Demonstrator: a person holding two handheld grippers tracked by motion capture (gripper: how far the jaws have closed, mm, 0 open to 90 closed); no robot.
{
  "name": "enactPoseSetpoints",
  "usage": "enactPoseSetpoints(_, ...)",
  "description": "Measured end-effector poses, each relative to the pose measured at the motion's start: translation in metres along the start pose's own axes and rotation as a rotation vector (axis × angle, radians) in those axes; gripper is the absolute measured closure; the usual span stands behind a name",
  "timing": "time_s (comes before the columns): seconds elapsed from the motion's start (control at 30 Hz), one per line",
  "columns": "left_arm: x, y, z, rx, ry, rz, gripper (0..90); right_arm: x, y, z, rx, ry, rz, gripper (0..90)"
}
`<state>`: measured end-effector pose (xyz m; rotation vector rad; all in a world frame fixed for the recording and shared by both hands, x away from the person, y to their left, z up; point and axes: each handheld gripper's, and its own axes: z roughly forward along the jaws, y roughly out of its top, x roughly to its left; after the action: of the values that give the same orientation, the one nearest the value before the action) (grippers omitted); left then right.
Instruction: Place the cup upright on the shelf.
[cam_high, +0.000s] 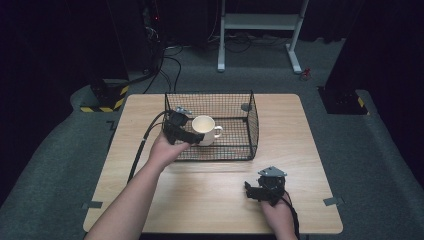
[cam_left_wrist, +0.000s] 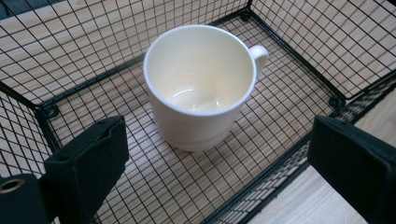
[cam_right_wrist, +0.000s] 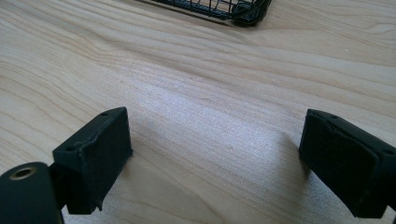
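Note:
A cream mug (cam_high: 205, 129) stands upright and empty inside a black wire basket (cam_high: 253, 120) at the middle of the wooden table. In the left gripper view the mug (cam_left_wrist: 201, 88) sits on the basket floor (cam_left_wrist: 154, 186), handle pointing away to the right. My left gripper (cam_high: 192, 137) reaches over the basket's left front edge, open (cam_left_wrist: 217, 172), with the mug just beyond its jaws and not touched. My right gripper (cam_high: 254, 191) rests low over bare wood near the table's front right, open (cam_right_wrist: 215, 158), nothing between its jaws.
The wooden table (cam_high: 300, 150) has bare wood to the right of the basket and along the front. A corner of the basket (cam_right_wrist: 247, 11) lies ahead of the right gripper. Beyond the table are a white metal frame (cam_high: 260, 22) and cables on grey carpet.

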<state>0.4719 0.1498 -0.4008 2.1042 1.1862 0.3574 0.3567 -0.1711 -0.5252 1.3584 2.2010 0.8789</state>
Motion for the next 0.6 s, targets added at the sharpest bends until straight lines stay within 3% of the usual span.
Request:
enactPoseSetpoints(0.43,0.0,-0.028,-0.015,-0.026,-0.027,0.001,6.1,0.0,0.0,0.0,-0.001,-0.001,0.001,8.8)
enactPoseSetpoints(0.47,0.0,-0.037,-0.02,-0.034,-0.033,0.0,6.2,0.0,0.0,0.0,-0.002,-0.001,0.001,8.8)
enactPoseSetpoints(0.6,0.001,-0.047,-0.025,-0.046,-0.038,-0.008,6.5,0.0,0.0,0.0,-0.002,-0.002,0.001,8.8)
